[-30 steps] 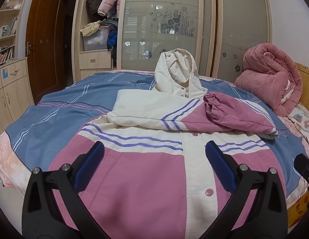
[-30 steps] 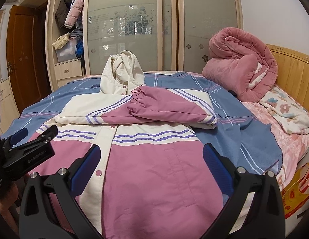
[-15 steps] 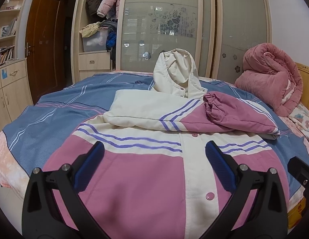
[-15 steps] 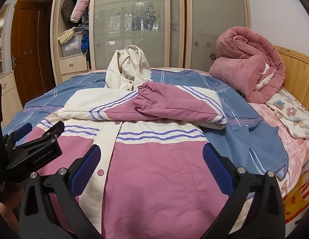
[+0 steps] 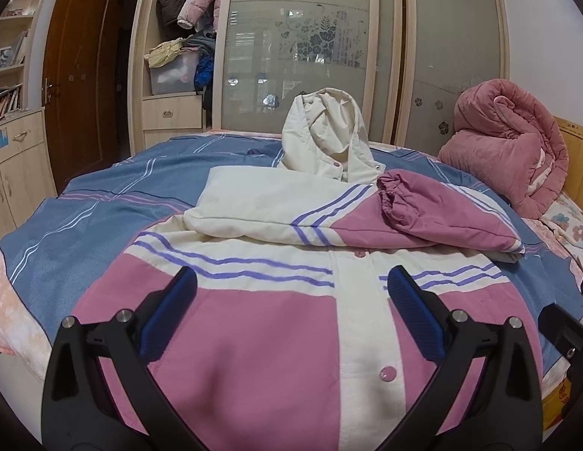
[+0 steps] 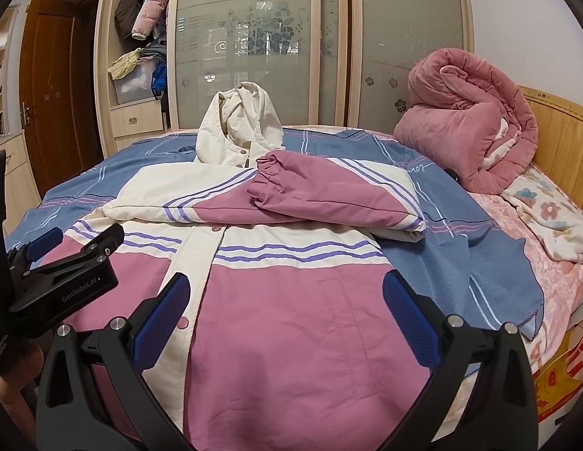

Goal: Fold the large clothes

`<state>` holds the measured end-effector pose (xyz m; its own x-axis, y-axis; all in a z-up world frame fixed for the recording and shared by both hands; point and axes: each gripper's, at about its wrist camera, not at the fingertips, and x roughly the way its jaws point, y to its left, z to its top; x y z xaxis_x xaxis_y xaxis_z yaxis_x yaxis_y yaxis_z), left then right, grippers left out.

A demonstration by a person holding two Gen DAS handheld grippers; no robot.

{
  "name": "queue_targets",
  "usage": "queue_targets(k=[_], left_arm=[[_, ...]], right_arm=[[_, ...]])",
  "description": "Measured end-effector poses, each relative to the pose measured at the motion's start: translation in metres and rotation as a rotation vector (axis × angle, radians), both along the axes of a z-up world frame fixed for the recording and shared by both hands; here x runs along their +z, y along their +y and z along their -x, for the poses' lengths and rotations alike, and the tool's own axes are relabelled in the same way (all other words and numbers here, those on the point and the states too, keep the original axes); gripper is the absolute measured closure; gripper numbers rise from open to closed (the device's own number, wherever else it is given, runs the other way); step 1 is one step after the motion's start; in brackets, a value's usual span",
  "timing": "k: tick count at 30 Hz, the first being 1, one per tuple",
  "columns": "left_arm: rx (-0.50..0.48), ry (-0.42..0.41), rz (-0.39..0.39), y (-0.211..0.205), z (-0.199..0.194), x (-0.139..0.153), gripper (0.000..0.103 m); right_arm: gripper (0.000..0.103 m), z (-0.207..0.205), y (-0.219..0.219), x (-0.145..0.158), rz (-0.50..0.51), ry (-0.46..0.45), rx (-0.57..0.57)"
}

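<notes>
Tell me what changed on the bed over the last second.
Both views shift slightly: the left hand-held gripper and right hand-held gripper drifted over the jacket's lower front, open, gripping nothing. The jacket, its folded sleeves and hood lie unchanged.

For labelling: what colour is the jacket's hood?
Cream-white hood, clearest in the left wrist view.

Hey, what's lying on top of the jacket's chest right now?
Both sleeves are folded across the jacket, the pink cuff uppermost. The chest fabric beneath them is covered, so I cannot see it.
</notes>
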<state>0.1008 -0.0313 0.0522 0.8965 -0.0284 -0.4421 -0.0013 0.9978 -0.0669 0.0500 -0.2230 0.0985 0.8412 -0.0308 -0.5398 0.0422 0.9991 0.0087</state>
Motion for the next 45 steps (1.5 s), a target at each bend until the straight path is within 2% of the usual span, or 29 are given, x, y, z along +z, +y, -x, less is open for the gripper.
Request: queue_targets(k=[5, 11, 19, 25, 34, 39, 45], left_arm=[[-0.020, 0.024, 0.057, 0.006, -0.013, 0.013, 0.002], [-0.045, 0.062, -0.029, 0.001, -0.027, 0.021, 0.002], [-0.082, 0.134, -0.036, -0.006, -0.042, 0.022, 0.002], [-0.044, 0.188, 0.052, 0.005, -0.058, 0.020, 0.002], [-0.026, 0.232, 0.096, 0.013, -0.071, 0.018, 0.002], [-0.034, 0.265, 0.150, 0.019, -0.084, 0.016, 0.002], [-0.050, 0.262, 0.125, 0.017, -0.106, 0.019, 0.002]], right_arm=[[0.001, 0.001, -0.004, 0.002, -0.009, 0.000, 0.013], [0.001, 0.004, -0.010, 0.006, -0.021, 0.006, 0.039], [0.001, 0.011, -0.026, 0.013, -0.057, -0.014, 0.028], [0.001, 0.015, -0.032, 0.016, -0.072, -0.026, 0.031], [0.001, 0.016, -0.037, 0.018, -0.081, -0.028, 0.031], [0.001, 0.016, -0.037, 0.018, -0.078, -0.028, 0.034], [0.001, 0.014, -0.033, 0.017, -0.072, -0.021, 0.040]])
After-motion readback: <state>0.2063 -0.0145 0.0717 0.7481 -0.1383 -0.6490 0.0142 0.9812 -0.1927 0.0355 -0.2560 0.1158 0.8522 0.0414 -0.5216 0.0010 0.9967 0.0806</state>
